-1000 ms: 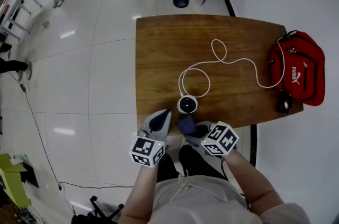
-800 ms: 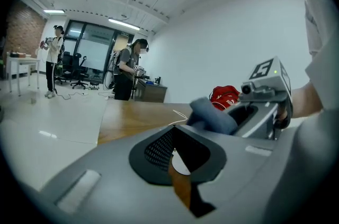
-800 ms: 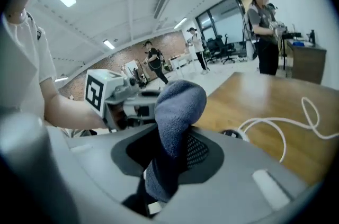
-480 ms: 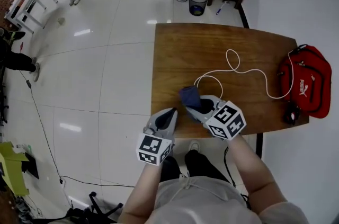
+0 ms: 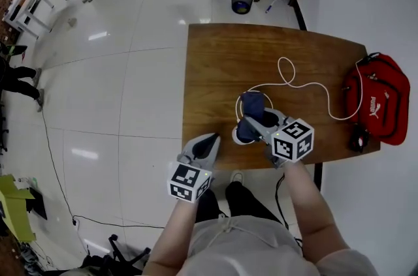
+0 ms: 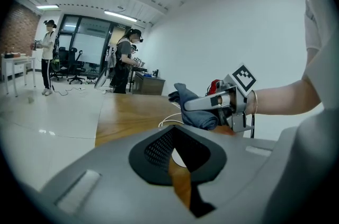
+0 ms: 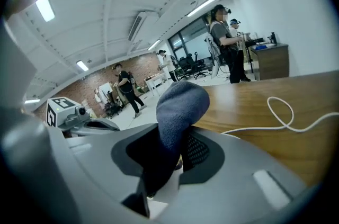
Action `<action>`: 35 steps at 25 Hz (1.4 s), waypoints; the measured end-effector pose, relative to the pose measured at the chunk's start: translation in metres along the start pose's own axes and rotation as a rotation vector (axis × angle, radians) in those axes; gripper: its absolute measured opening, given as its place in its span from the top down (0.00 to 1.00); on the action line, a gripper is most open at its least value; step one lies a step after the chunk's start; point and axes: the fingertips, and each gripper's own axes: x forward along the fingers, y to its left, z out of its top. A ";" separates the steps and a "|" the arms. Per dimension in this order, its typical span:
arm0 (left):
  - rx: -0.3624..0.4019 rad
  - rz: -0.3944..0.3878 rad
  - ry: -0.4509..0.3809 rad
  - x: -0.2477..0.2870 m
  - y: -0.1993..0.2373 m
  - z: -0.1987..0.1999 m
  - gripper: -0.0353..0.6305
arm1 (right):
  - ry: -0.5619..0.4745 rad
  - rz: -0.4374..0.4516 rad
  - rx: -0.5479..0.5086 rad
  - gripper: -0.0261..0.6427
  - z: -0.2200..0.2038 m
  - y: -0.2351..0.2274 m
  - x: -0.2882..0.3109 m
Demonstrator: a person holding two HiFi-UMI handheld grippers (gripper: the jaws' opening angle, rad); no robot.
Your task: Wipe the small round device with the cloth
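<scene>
Bright, even indoor light falls on the bench [image 5: 215,66], and its wood shows no hard shadows. Left of the bench, the glossy floor [image 5: 124,98] carries pale glare patches from the ceiling strip lights [image 6: 121,16]. Every view bows strongly toward its edges, and both gripper views darken to black corners. The cloth [image 7: 177,109], close to the lens, looks soft, while the bench beyond it is sharper.

White "PUMA" brand lettering — on the red bag [image 5: 382,105], nothing else legible
</scene>
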 end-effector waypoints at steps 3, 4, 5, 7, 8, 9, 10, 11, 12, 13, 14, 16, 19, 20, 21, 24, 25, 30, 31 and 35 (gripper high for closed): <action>-0.008 -0.011 0.002 0.007 -0.003 -0.001 0.94 | -0.031 -0.020 0.078 0.79 -0.008 -0.018 -0.010; -0.010 -0.013 0.003 0.009 -0.004 -0.001 0.94 | -0.030 -0.033 0.088 0.79 -0.011 -0.023 -0.014; -0.007 -0.014 0.006 0.011 -0.005 -0.002 0.94 | -0.024 -0.049 0.092 0.79 -0.014 -0.028 -0.019; 0.005 -0.015 0.012 0.015 -0.007 -0.002 0.94 | 0.000 -0.082 0.081 0.79 -0.017 -0.032 -0.027; 0.010 -0.017 0.012 0.017 -0.009 -0.001 0.94 | 0.010 -0.093 0.070 0.79 -0.016 -0.032 -0.032; 0.013 -0.022 0.009 0.020 -0.011 0.000 0.94 | 0.013 -0.094 0.058 0.79 -0.014 -0.028 -0.036; 0.014 -0.027 0.006 0.022 -0.013 0.001 0.94 | 0.007 -0.083 0.048 0.79 -0.010 -0.022 -0.040; 0.017 -0.030 0.005 0.024 -0.014 0.002 0.94 | -0.006 -0.059 0.039 0.79 -0.005 -0.012 -0.043; 0.019 -0.032 0.005 0.025 -0.015 0.003 0.94 | -0.022 -0.025 0.030 0.79 0.000 0.000 -0.043; 0.019 -0.030 0.005 0.026 -0.015 0.002 0.94 | -0.038 0.013 0.017 0.79 0.005 0.013 -0.042; 0.014 -0.027 0.005 0.026 -0.014 0.002 0.94 | -0.049 0.050 -0.002 0.79 0.008 0.027 -0.040; -0.008 -0.016 0.002 0.025 -0.011 0.000 0.94 | -0.045 0.106 -0.065 0.80 0.005 0.048 -0.032; -0.005 -0.010 0.006 0.025 -0.011 -0.004 0.94 | 0.002 0.113 -0.134 0.80 -0.013 0.055 -0.022; 0.018 -0.010 0.015 0.026 -0.013 -0.006 0.94 | 0.012 0.100 -0.130 0.80 -0.019 0.051 -0.022; 0.039 -0.011 0.023 0.026 -0.016 -0.008 0.94 | 0.020 0.085 -0.113 0.80 -0.025 0.046 -0.023; 0.056 -0.021 0.020 0.028 -0.023 -0.012 0.94 | 0.019 0.062 -0.016 0.80 -0.037 0.028 -0.033; 0.055 -0.029 0.014 0.029 -0.026 -0.013 0.94 | 0.014 0.062 0.015 0.80 -0.039 0.023 -0.036; 0.045 -0.101 -0.021 0.028 -0.038 -0.016 0.94 | 0.005 0.057 0.089 0.80 -0.046 0.007 -0.044; 0.045 -0.102 -0.022 0.028 -0.038 -0.018 0.94 | 0.012 0.051 0.098 0.80 -0.049 0.003 -0.046; 0.051 -0.084 -0.029 0.029 -0.035 -0.021 0.94 | 0.049 0.020 0.112 0.80 -0.060 -0.011 -0.052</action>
